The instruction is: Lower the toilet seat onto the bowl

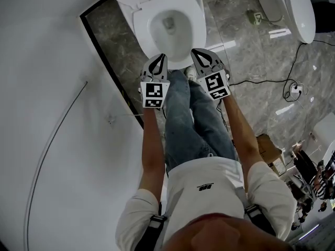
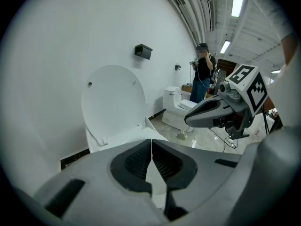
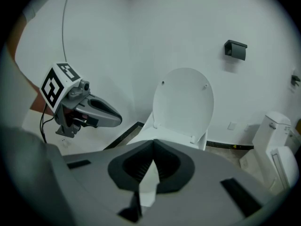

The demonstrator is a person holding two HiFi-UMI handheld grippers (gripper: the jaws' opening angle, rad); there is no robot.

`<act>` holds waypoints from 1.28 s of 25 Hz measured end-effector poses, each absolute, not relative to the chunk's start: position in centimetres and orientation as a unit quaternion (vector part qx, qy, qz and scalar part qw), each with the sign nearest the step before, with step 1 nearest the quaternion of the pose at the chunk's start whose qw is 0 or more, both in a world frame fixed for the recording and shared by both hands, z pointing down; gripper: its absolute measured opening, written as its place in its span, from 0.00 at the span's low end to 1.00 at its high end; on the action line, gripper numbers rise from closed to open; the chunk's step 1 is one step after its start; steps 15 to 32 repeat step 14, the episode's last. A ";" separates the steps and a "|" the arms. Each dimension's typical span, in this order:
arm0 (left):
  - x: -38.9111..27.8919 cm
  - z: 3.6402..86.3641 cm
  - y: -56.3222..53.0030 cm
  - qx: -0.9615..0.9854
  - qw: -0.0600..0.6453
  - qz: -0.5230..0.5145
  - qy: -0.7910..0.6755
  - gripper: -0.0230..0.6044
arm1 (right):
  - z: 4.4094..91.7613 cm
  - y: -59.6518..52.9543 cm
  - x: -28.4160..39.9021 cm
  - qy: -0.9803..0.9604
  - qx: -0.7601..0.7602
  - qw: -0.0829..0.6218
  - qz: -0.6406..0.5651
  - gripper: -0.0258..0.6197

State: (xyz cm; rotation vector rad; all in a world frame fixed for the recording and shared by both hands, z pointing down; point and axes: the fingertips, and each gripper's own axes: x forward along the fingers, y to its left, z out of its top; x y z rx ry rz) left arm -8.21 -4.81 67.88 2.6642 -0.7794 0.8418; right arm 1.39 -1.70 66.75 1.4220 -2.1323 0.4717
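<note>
The white toilet (image 1: 166, 22) stands against the wall at the top of the head view. Its seat ring (image 1: 194, 27) lies flat on the bowl, and the round lid (image 2: 113, 102) (image 3: 183, 102) stands upright against the wall behind it. Both grippers hang side by side in the air just in front of the bowl's front rim, touching nothing. My left gripper (image 1: 157, 60) (image 2: 151, 142) is shut and empty. My right gripper (image 1: 200, 54) (image 3: 153, 145) is also shut and empty. Each shows in the other's view: the right gripper (image 2: 189, 120), the left gripper (image 3: 117, 120).
My legs in jeans (image 1: 193, 119) stand just before the bowl. A dark skirting strip (image 1: 107, 61) runs along the white wall at left. A second toilet (image 1: 299, 7) (image 2: 176, 108) stands to the right, with cables and a socket (image 1: 294, 89) on the marble floor. A person (image 2: 203, 76) stands further back.
</note>
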 end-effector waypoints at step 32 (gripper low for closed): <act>-7.5 65.3 -4.7 0.913 0.107 0.283 -0.273 0.09 | 64.3 -1.5 1.9 -0.792 0.535 0.234 0.177 0.09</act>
